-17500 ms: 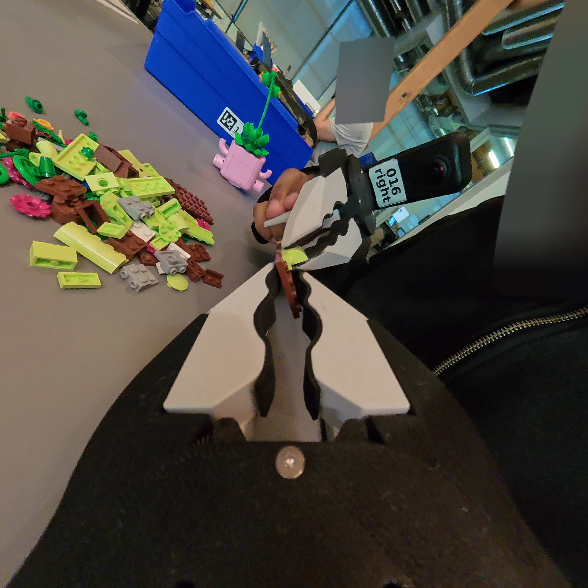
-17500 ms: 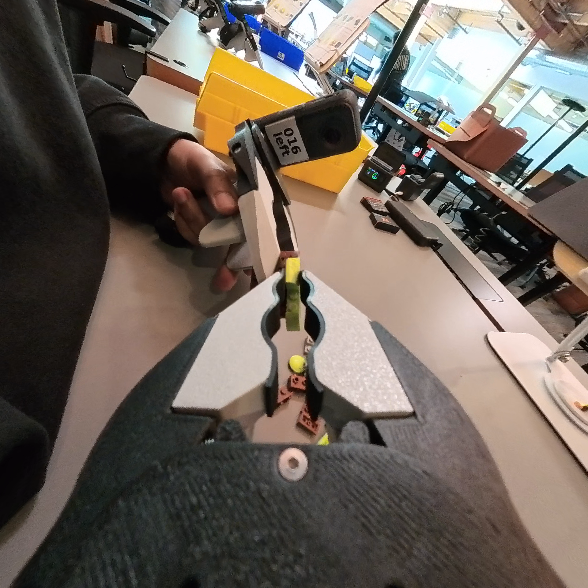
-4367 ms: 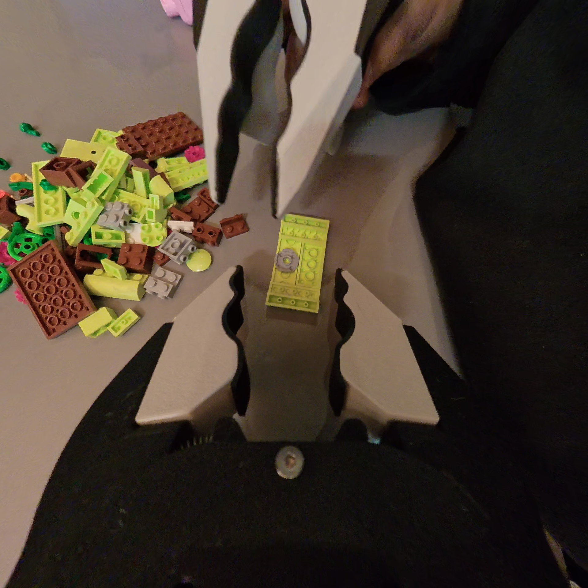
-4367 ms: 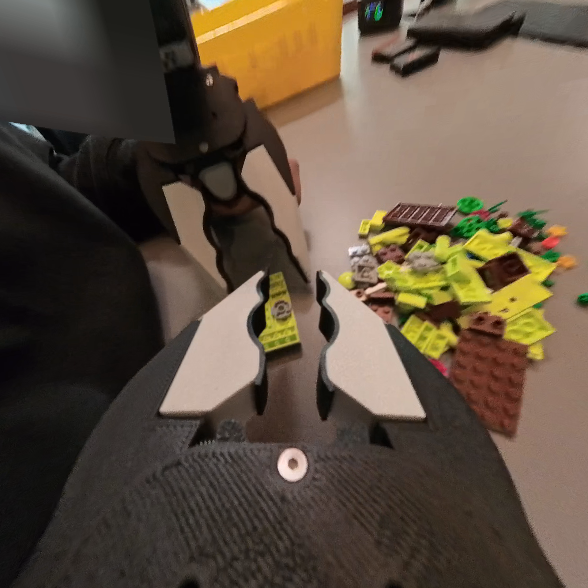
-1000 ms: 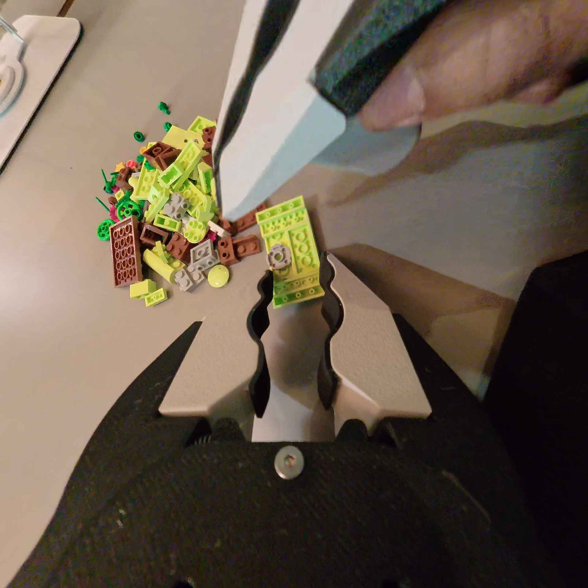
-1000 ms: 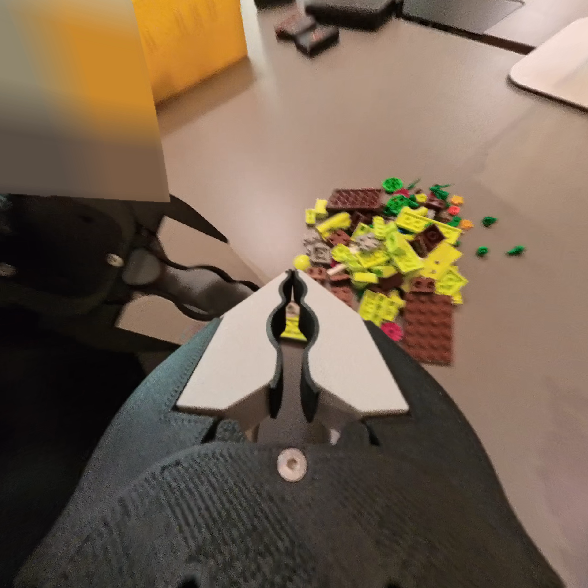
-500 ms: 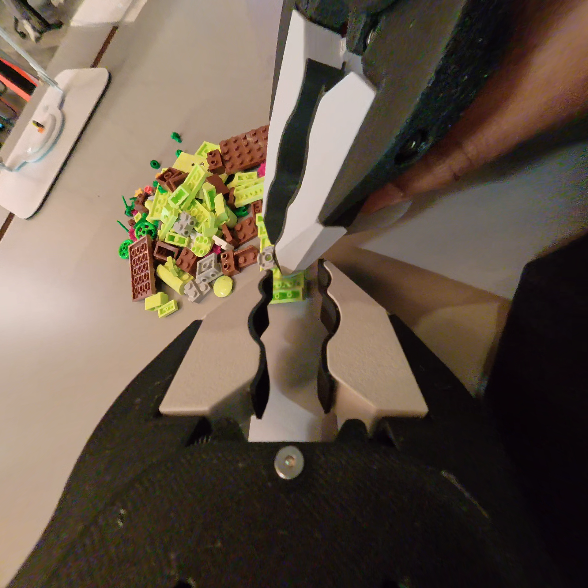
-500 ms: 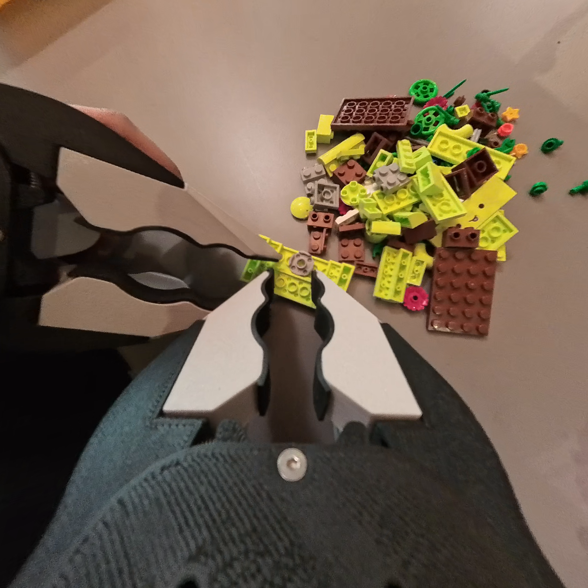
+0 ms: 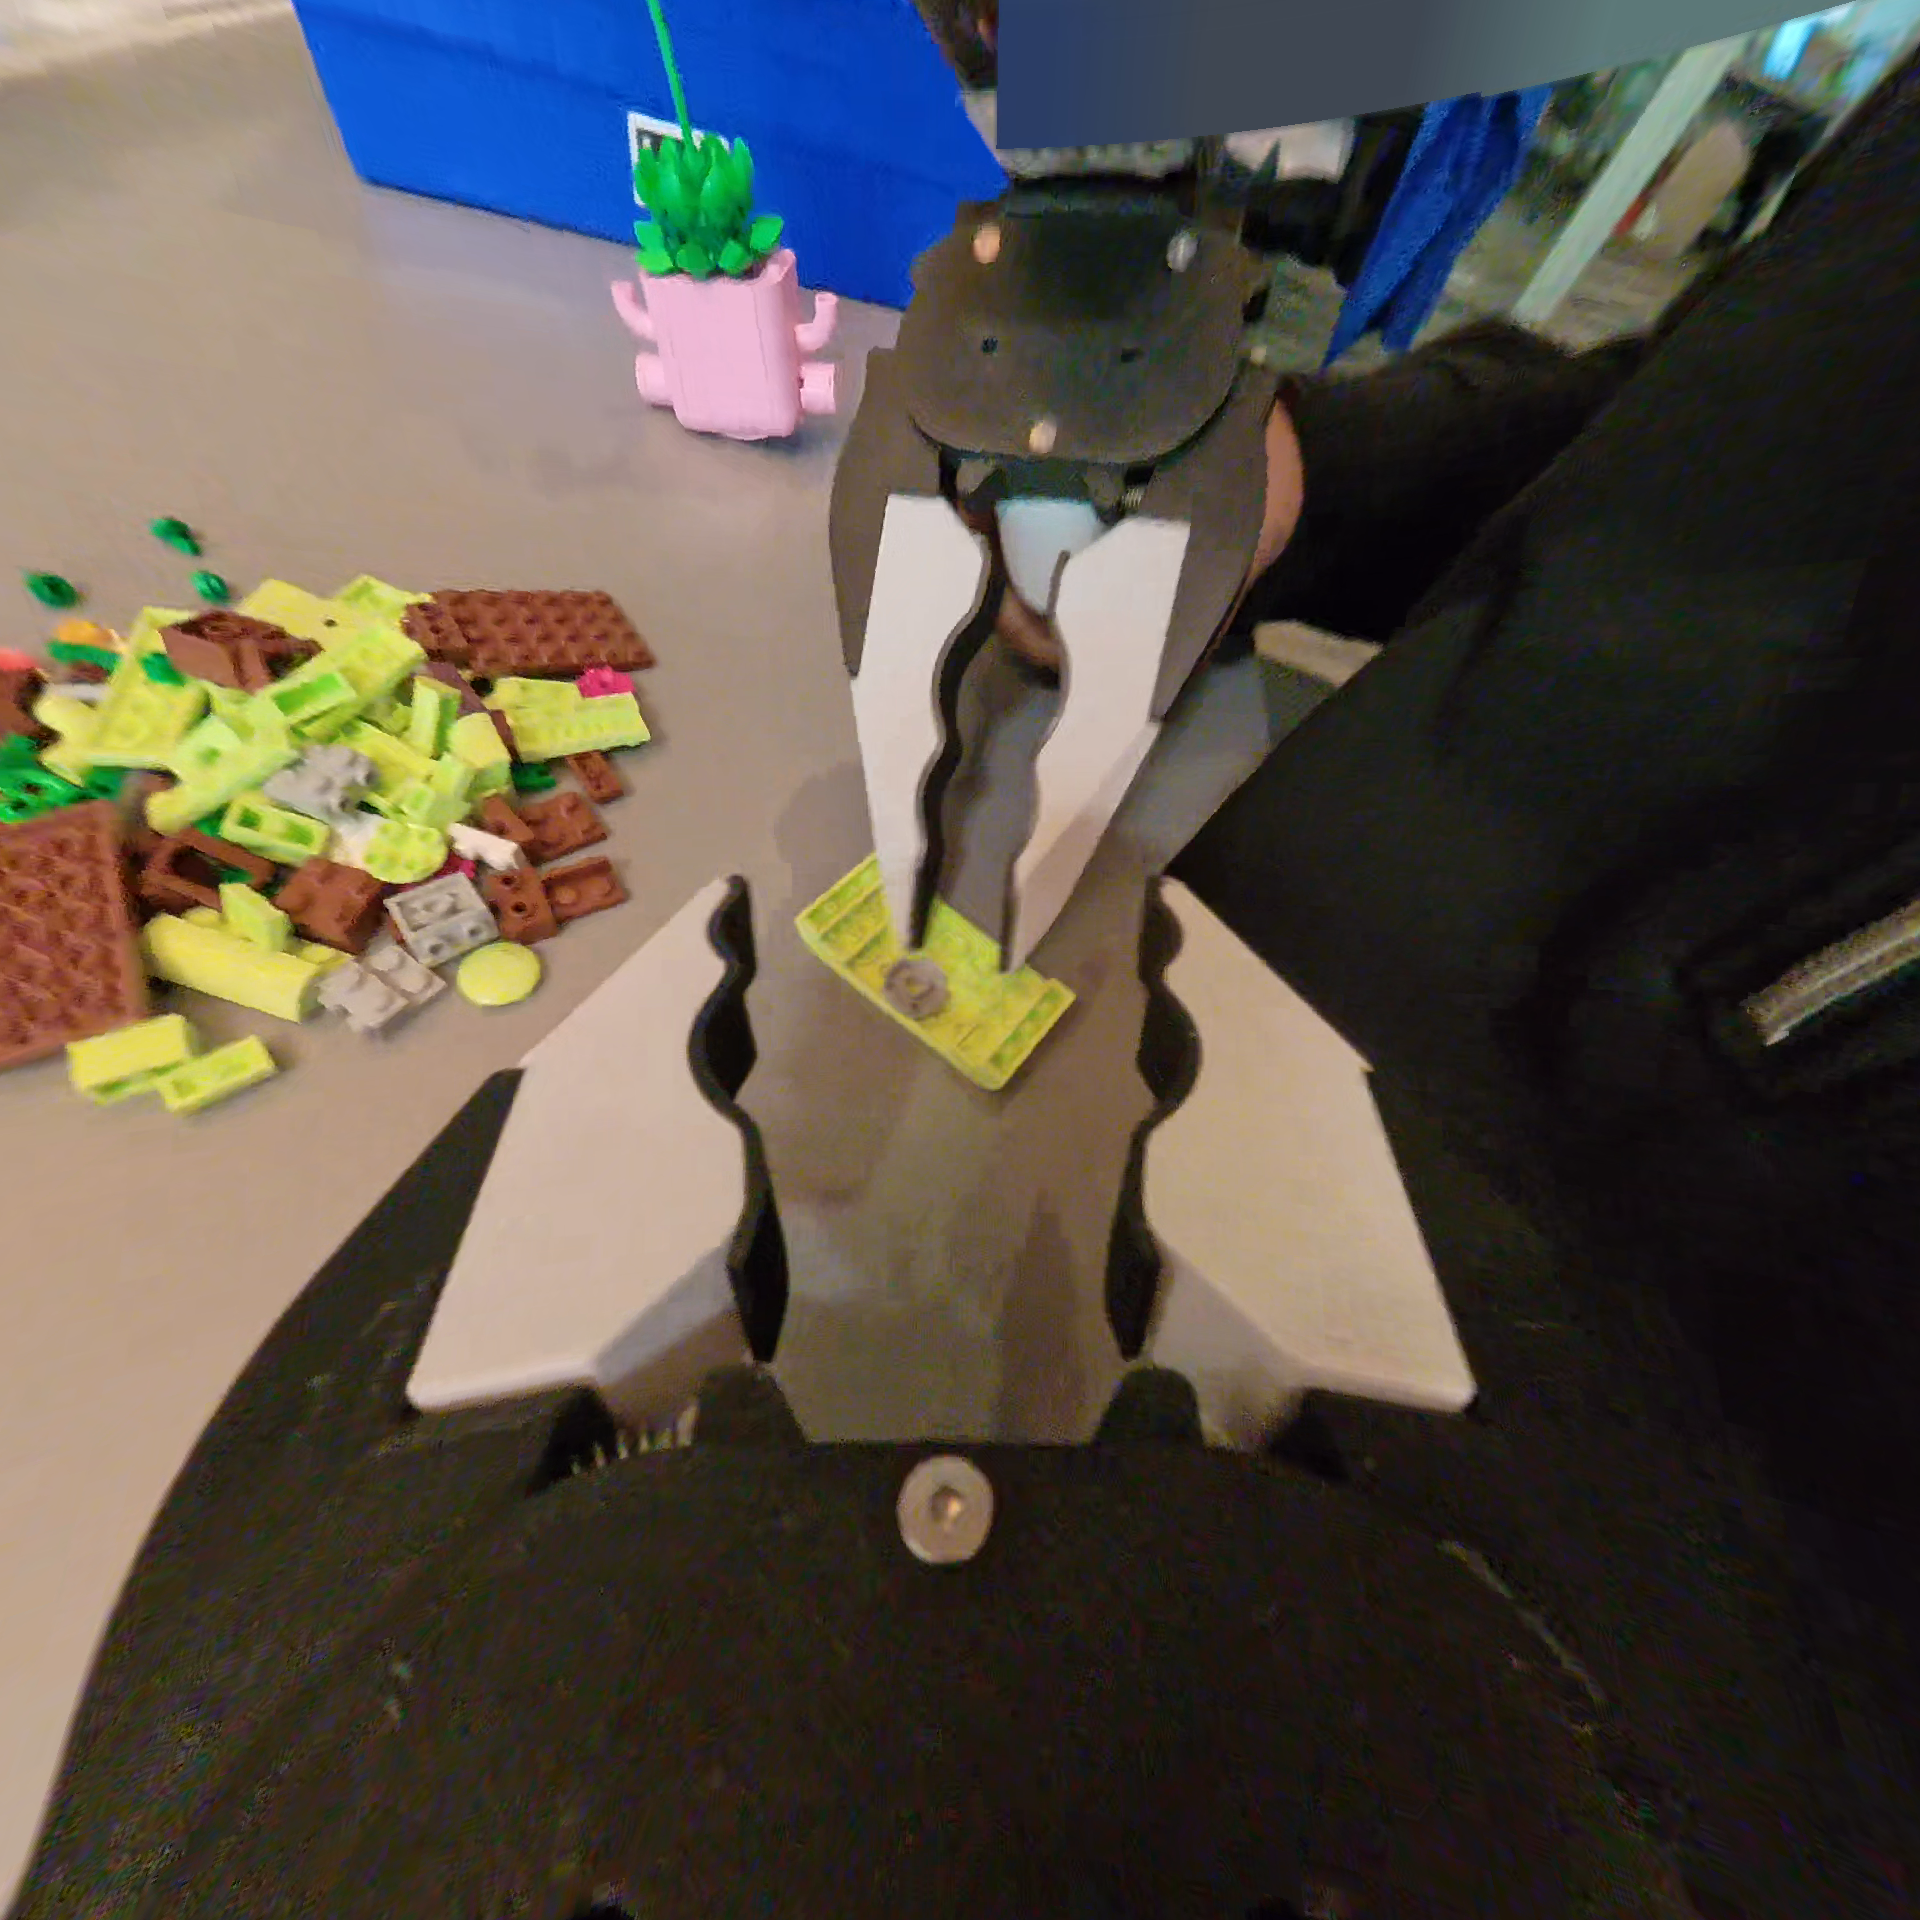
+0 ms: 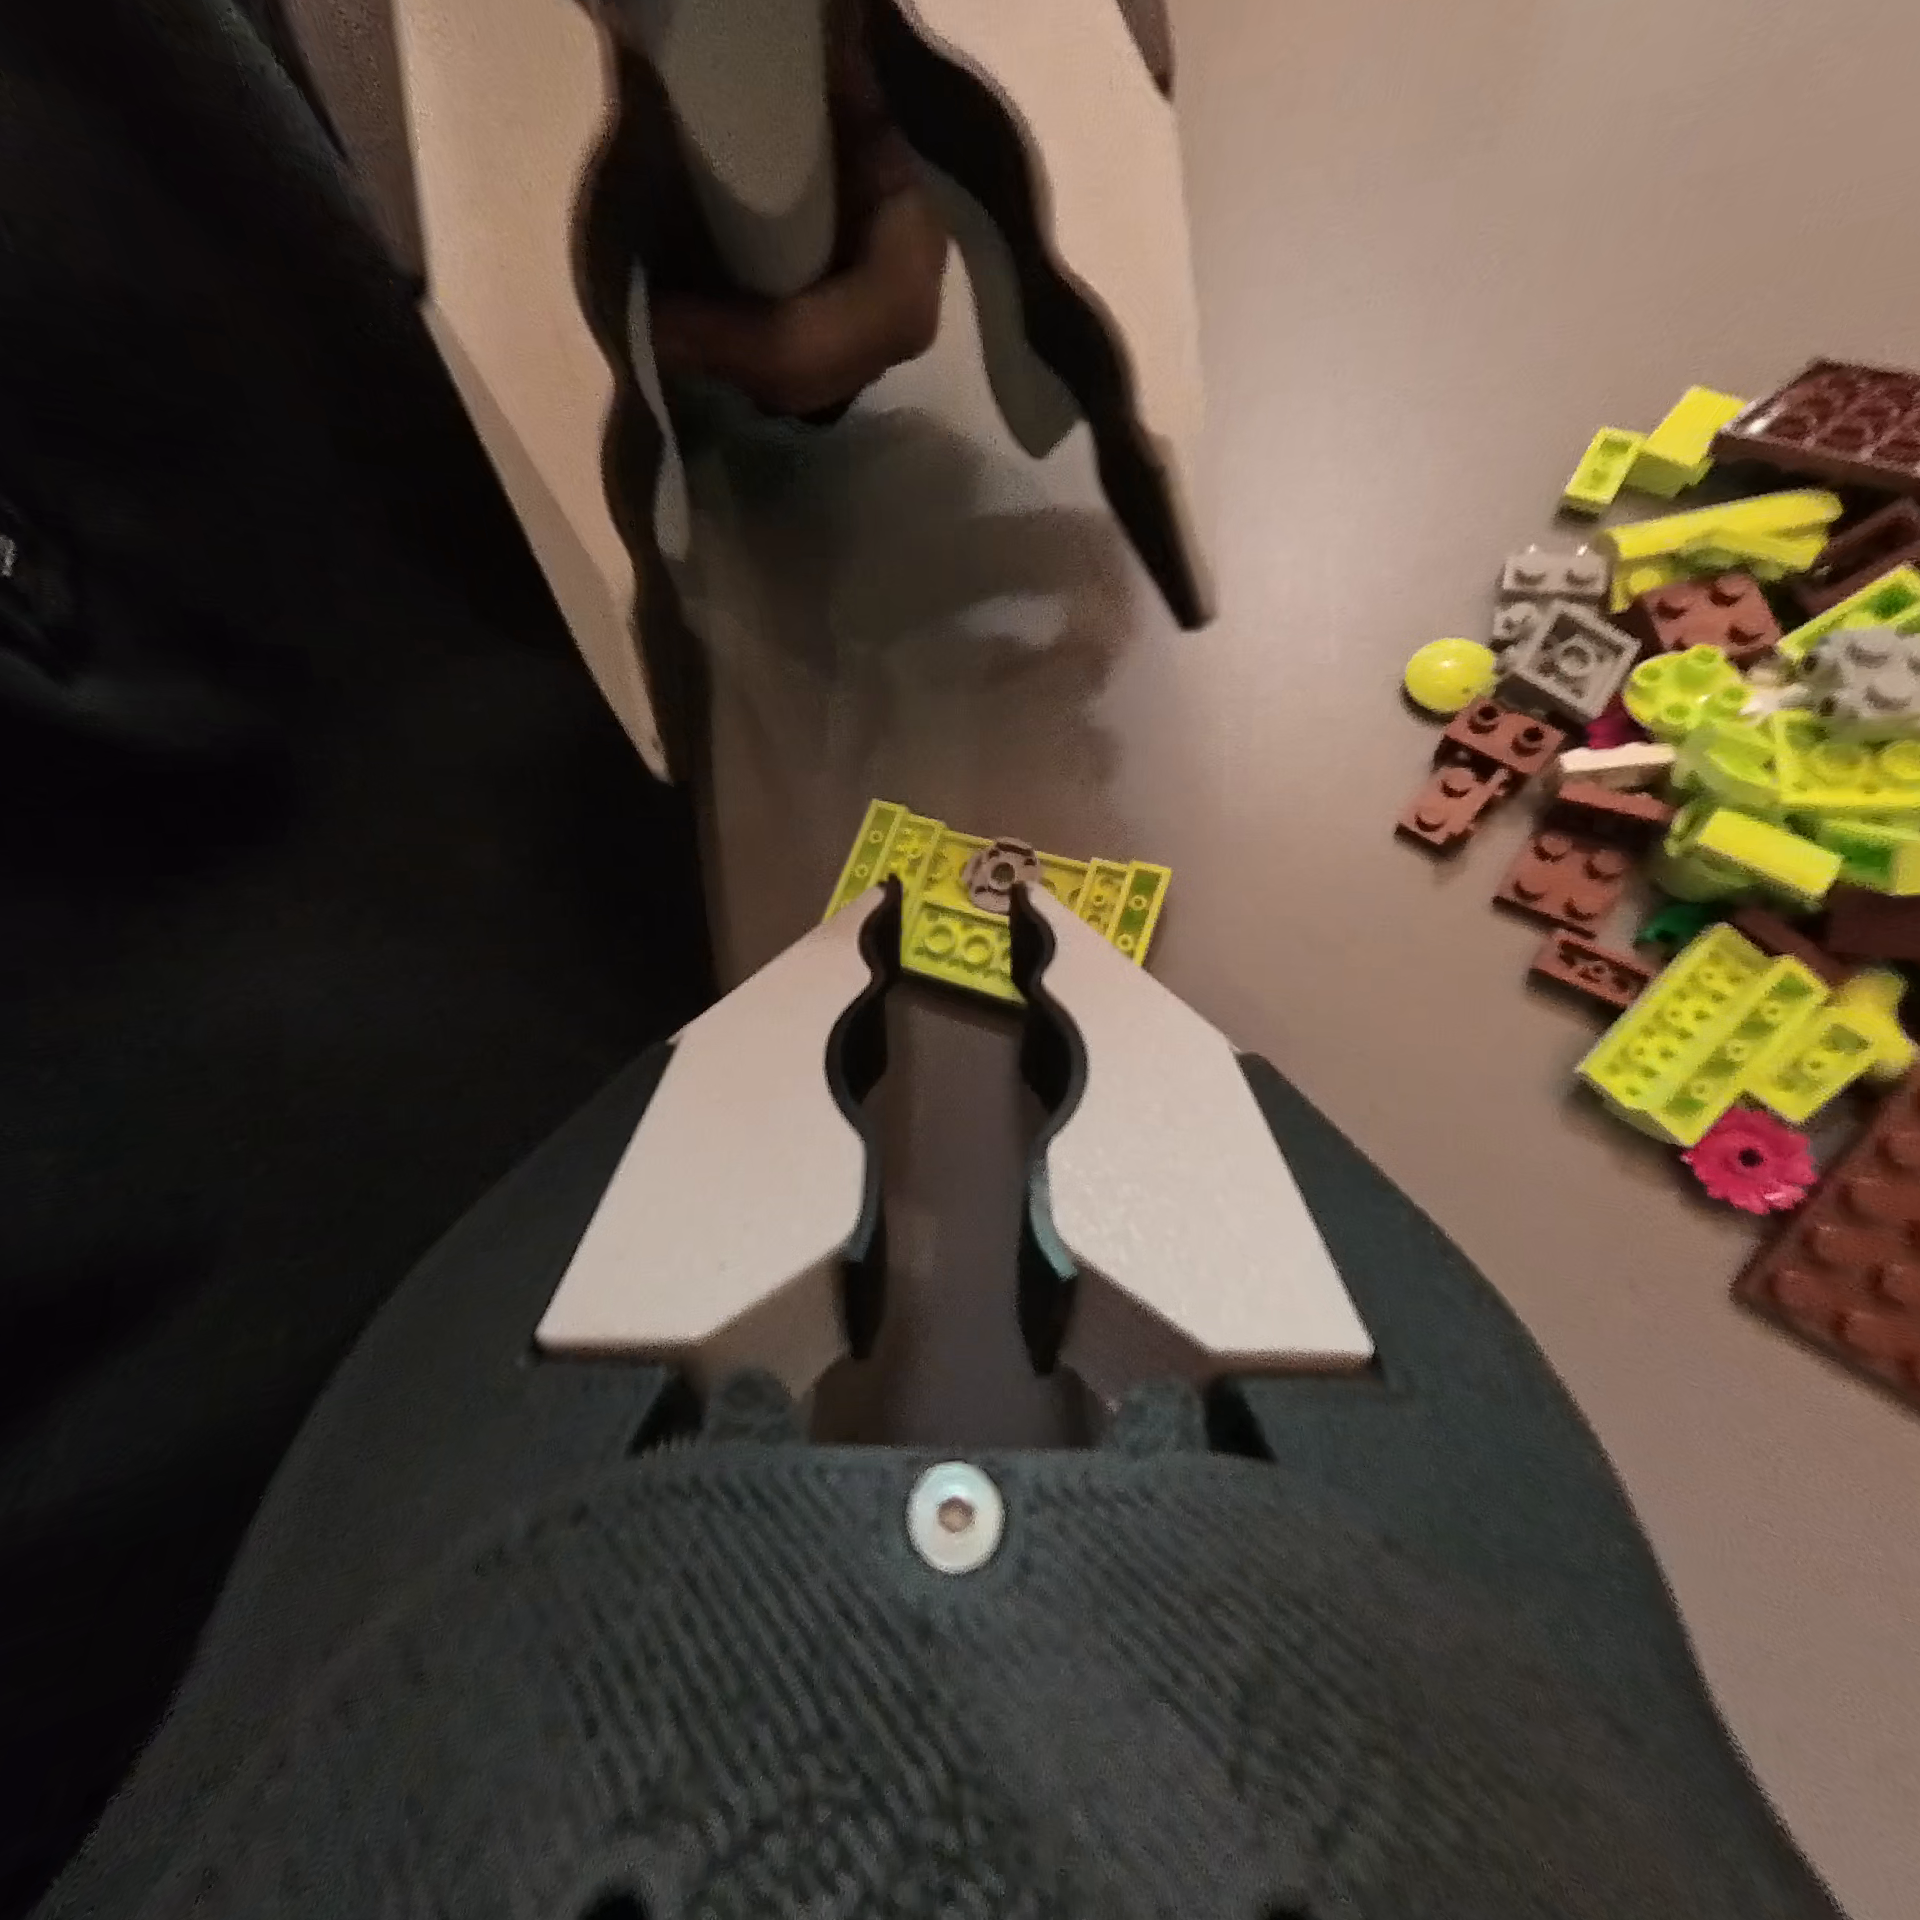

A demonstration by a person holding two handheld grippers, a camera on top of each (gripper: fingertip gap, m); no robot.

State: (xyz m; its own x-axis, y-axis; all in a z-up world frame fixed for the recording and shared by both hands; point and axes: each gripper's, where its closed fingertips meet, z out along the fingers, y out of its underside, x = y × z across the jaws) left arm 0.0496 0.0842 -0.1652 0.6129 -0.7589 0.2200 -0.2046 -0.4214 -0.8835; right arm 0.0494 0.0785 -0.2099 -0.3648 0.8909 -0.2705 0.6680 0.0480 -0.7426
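Left gripper (image 9: 942, 888) is held with its jaws spread wide and nothing between them, poised just above the grey table (image 9: 312, 364), with a lime plate (image 9: 982, 1023) lying flat just beyond its tips. Right gripper (image 10: 953, 888) is set tip-down on that plate, its jaws narrowly apart beside a small grey round piece (image 9: 914, 982) seated on the studs; whether anything is clamped cannot be told, as the right wrist view is blurred. A pile of loose bricks (image 9: 312, 790) in lime, brown and grey is seen near the plate, and a pink pot model (image 9: 727, 343) stands before a blue bin (image 9: 520, 104)
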